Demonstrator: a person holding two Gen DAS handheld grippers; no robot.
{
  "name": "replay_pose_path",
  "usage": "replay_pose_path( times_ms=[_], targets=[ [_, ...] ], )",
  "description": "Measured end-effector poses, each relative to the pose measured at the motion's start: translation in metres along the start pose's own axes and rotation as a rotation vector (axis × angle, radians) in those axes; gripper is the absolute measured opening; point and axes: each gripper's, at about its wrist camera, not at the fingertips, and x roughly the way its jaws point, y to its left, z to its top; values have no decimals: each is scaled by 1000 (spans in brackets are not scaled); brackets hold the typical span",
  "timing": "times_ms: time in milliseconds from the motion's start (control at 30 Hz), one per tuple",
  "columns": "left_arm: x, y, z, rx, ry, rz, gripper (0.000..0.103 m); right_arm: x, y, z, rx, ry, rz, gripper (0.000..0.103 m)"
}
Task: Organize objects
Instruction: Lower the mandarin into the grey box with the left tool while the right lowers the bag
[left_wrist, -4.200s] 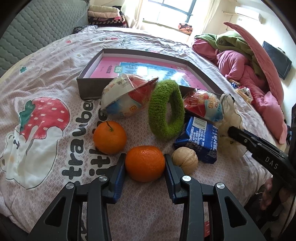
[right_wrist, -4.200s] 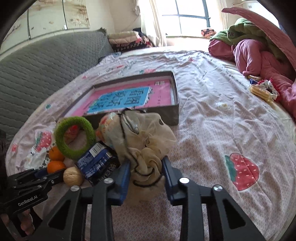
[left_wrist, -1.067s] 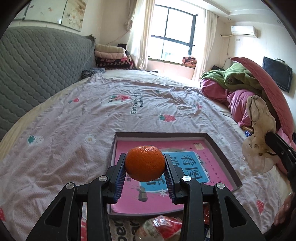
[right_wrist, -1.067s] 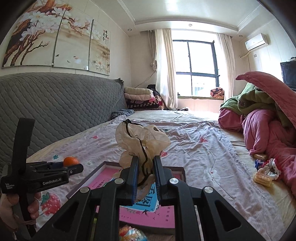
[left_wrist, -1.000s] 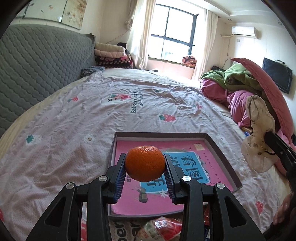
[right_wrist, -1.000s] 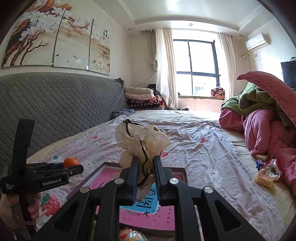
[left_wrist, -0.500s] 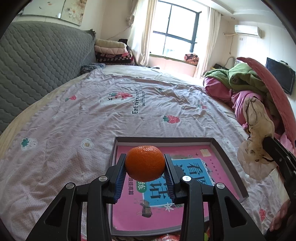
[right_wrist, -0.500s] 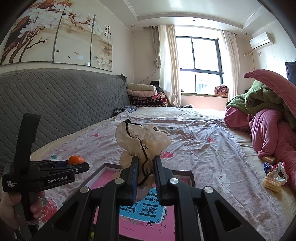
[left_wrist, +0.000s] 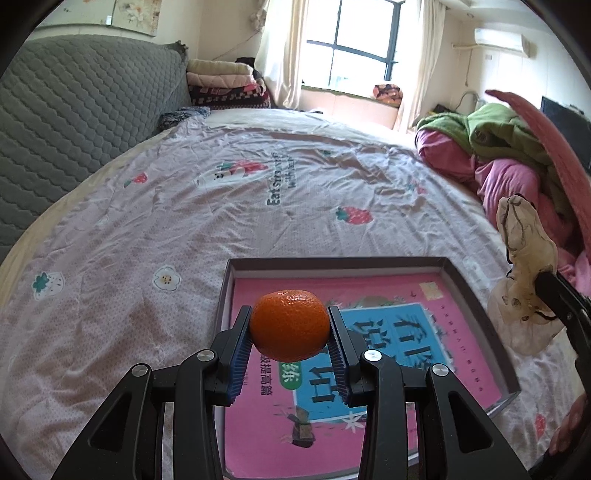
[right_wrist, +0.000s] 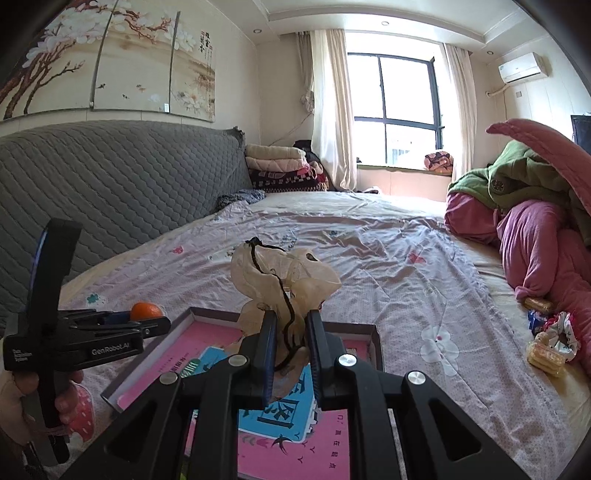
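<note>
My left gripper (left_wrist: 290, 325) is shut on an orange tangerine (left_wrist: 290, 325) and holds it in the air over the near left part of a grey box lid (left_wrist: 476, 295) with a pink and blue print inside. In the right wrist view the same tangerine (right_wrist: 146, 311) shows at the left, above the lid's left rim (right_wrist: 155, 341). My right gripper (right_wrist: 289, 332) is shut on a crumpled beige cloth bag (right_wrist: 284, 273) with a dark cord, raised over the lid. That bag (left_wrist: 524, 269) also hangs at the right edge of the left wrist view.
The lid lies on a bed with a pale strawberry-print sheet (left_wrist: 221, 206). A grey quilted headboard (left_wrist: 74, 110) runs along the left. Pink and green bedding (right_wrist: 535, 206) is heaped on the right, with snack packets (right_wrist: 546, 350) beside it. A person's hand (right_wrist: 22, 402) holds the left gripper.
Both grippers have moved forward and a little down over the lid, which now sits nearer and larger in both views. The grips on the tangerine and the bag are unchanged.
</note>
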Motion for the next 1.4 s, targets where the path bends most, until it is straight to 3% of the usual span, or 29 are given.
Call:
replay_pose_path(
  times_ms=[567, 1400],
  targets=[
    [54, 5, -6, 46, 142, 47, 40, 53, -21, -21, 18, 193, -28, 16],
    [88, -3, -5, 74, 215, 37, 40, 91, -23, -35, -7, 305, -65, 18]
  ],
)
